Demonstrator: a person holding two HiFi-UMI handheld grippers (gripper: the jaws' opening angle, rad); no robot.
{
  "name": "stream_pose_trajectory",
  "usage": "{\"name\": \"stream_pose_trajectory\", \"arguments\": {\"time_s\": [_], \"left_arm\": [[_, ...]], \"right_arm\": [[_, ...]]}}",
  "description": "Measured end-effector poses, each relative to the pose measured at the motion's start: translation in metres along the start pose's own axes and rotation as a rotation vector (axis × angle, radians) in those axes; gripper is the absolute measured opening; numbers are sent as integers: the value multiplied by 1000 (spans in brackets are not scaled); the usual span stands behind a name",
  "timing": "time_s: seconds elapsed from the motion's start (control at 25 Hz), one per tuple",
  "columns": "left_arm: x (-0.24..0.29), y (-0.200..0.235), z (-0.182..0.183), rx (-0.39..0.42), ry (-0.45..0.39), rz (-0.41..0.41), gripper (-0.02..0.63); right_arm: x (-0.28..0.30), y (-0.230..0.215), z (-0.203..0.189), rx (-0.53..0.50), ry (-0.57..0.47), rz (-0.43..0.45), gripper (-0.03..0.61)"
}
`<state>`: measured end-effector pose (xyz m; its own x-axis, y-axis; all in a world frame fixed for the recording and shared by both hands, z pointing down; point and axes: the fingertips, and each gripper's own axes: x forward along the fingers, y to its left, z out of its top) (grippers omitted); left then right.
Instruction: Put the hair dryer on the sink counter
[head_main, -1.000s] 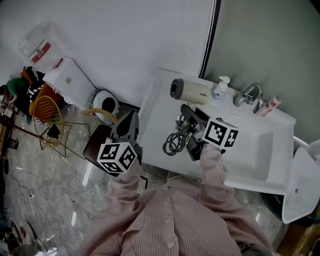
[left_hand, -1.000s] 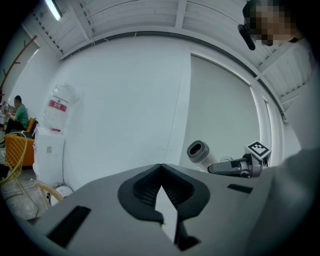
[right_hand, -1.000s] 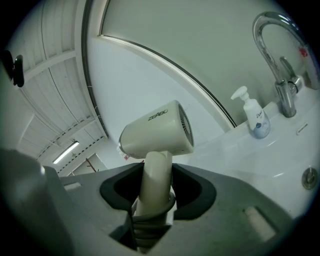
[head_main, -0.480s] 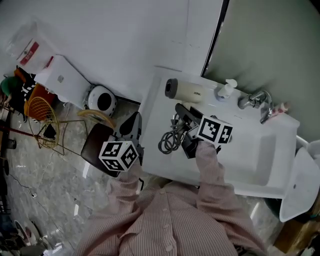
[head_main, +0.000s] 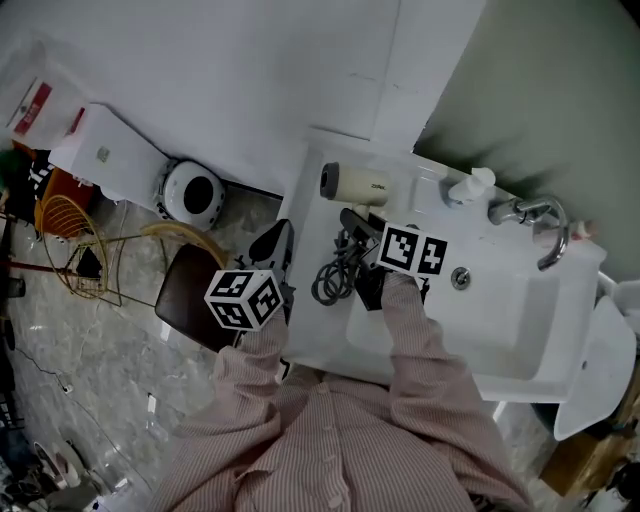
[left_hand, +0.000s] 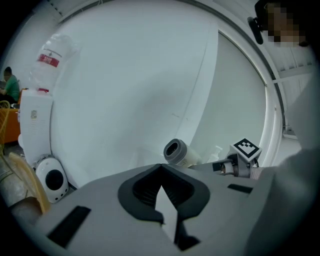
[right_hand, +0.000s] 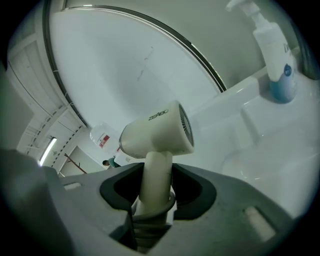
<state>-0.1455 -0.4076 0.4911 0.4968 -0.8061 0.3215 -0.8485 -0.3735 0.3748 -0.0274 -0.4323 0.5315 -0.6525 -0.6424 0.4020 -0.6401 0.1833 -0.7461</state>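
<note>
Right gripper view: the right gripper (right_hand: 156, 189) has its jaws clamped on the handle of the cream dryer (right_hand: 159, 132), whose barrel lies across above them.
Head view: the dryer is over the back-left corner of the counter (head_main: 312, 335); contact with it is unclear.
Cord (head_main: 335, 280): coiled on the counter, just left of the right gripper.
Left gripper (left_hand: 162, 192): jaws together, empty, off the counter's left edge.
Soap bottle (head_main: 470, 185): behind the basin, beside the faucet (head_main: 530, 212).
</note>
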Motion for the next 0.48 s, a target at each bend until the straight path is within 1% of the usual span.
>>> {"name": "stream_pose_trajectory", "arguments": {"time_s": [0.24, 0.48], "left_arm": [[19, 7, -15, -12, 62, -18, 2], [31, 10, -29, -23, 104, -32, 2]], "right_arm": [[25, -21, -11, -6, 66, -66, 167], [37, -34, -18, -22, 104, -115, 167]]}}
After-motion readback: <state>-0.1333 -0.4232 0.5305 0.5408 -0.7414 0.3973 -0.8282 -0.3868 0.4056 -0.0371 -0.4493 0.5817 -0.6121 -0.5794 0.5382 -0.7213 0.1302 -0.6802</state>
